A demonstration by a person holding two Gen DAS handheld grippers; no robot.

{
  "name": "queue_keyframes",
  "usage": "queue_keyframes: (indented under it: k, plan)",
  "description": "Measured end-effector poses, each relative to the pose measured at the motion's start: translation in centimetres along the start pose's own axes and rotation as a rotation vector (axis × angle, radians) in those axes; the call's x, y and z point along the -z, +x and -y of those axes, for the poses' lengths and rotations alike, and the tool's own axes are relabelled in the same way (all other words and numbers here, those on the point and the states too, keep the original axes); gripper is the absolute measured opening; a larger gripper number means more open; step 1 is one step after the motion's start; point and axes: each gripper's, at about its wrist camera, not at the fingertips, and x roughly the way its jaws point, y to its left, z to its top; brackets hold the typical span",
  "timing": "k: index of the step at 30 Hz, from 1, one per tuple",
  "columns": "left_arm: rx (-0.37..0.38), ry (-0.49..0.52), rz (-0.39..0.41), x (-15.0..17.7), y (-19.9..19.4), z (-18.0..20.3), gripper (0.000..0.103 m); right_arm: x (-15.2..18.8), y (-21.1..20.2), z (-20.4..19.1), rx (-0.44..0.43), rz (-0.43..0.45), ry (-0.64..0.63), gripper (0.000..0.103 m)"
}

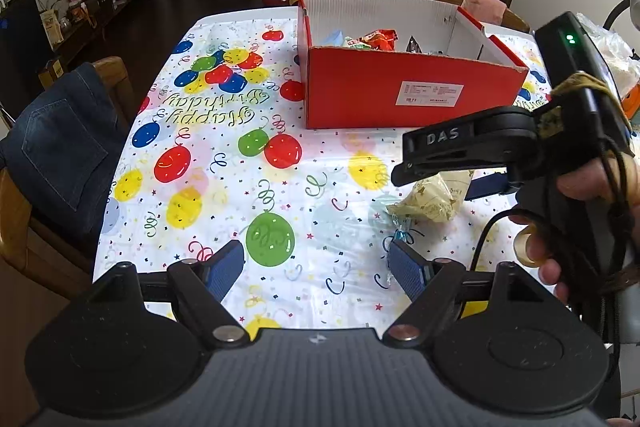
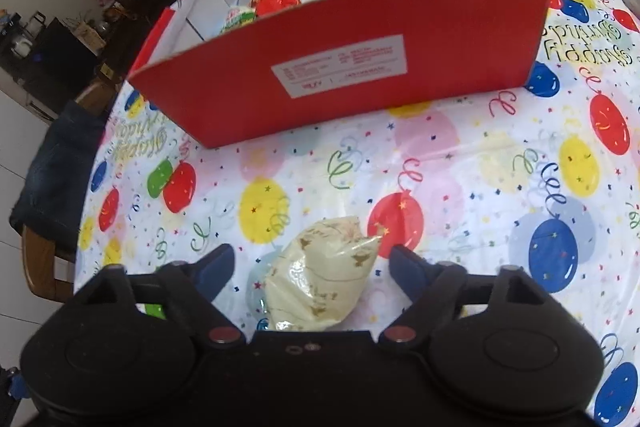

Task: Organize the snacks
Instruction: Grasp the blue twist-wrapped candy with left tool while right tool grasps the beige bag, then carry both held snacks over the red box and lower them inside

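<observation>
A pale yellow snack packet (image 2: 320,287) lies on the balloon tablecloth between the open fingers of my right gripper (image 2: 310,261); it also shows in the left wrist view (image 1: 434,199) under the right gripper's body (image 1: 460,151). A red cardboard box (image 1: 400,91) with white inside holds several snack packets (image 1: 378,39); it stands beyond the packet (image 2: 340,75). My left gripper (image 1: 316,261) is open and empty above the cloth, to the left of the packet.
A chair with blue jeans over it (image 1: 60,155) stands at the table's left edge. A plastic bag (image 1: 612,55) lies at the far right. Another chair (image 1: 472,1) stands behind the box.
</observation>
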Motion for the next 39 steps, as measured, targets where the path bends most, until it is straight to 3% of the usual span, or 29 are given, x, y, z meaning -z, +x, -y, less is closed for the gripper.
queue_keyframes:
  k: [7, 17, 24, 39]
  plan:
    - [0.007, -0.001, -0.023, -0.1, 0.9, 0.1, 0.080, 0.4, 0.4, -0.6, 0.022, -0.018, -0.006, 0.057]
    - [0.070, 0.045, -0.071, -0.7, 3.0, 1.7, 0.079, 0.6, -0.7, 0.5, -0.009, -0.003, -0.005, 0.044]
    - [0.121, 0.103, -0.129, -0.9, 6.1, 4.4, 0.079, 0.6, -3.2, 2.7, -0.019, 0.024, -0.014, 0.043]
    - [0.117, 0.193, -0.183, -0.6, 9.3, 6.8, 0.019, 2.2, -7.6, 6.7, -0.035, 0.043, 0.039, 0.042]
